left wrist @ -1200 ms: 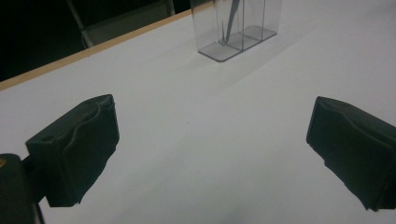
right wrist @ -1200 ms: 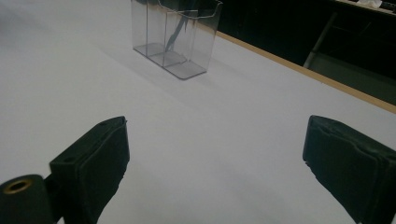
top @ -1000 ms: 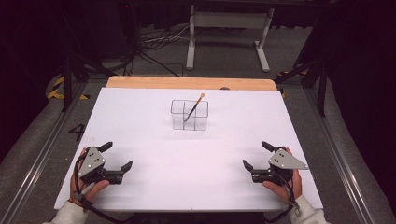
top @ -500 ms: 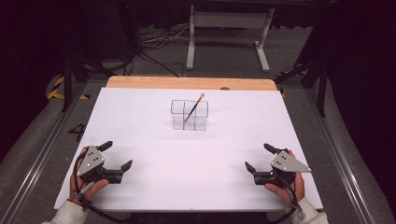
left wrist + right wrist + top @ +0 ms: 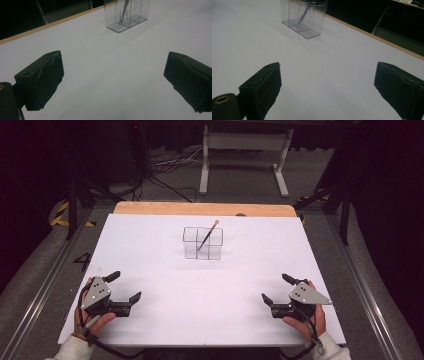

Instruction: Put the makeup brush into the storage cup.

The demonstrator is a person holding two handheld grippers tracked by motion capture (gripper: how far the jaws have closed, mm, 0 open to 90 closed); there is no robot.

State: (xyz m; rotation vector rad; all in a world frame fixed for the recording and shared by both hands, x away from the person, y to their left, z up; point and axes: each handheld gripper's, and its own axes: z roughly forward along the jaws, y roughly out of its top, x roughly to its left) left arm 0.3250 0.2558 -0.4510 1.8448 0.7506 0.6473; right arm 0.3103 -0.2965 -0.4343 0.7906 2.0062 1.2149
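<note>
Clear plastic holder (image 5: 202, 243) sits near the far middle of the white counter (image 5: 150, 245), well apart from both grippers; one thin brush (image 5: 207, 234) stands in it, leaning, tan tip poking out over the rim toward the far right, dark lower end down in one of the compartments, cannot tell which for sure. Left hand-held gripper (image 5: 121, 287) rests low at the near left of the counter, jaws spread wide, nothing between them; right hand-held gripper (image 5: 278, 290) at near right, jaws likewise wide apart and empty. Both gripper views look along the jaws toward the holder (image 5: 127, 13) (image 5: 303, 17) across bare counter. Handling guess: brush is light, stiff and skinny, likely smooth so it may slip or pivot in a pinch; best taken on the exposed upper shaft just above the rim and lifted along its lean so it doesn't catch a divider. Holder looks light, rigid, slick-walled and thin, probably slides or tips if the brush drags on it, so steadying a side wall with the other gripper seems wise. Count: one holder with about four compartments visible, one brush, two grippers, one counter
</note>
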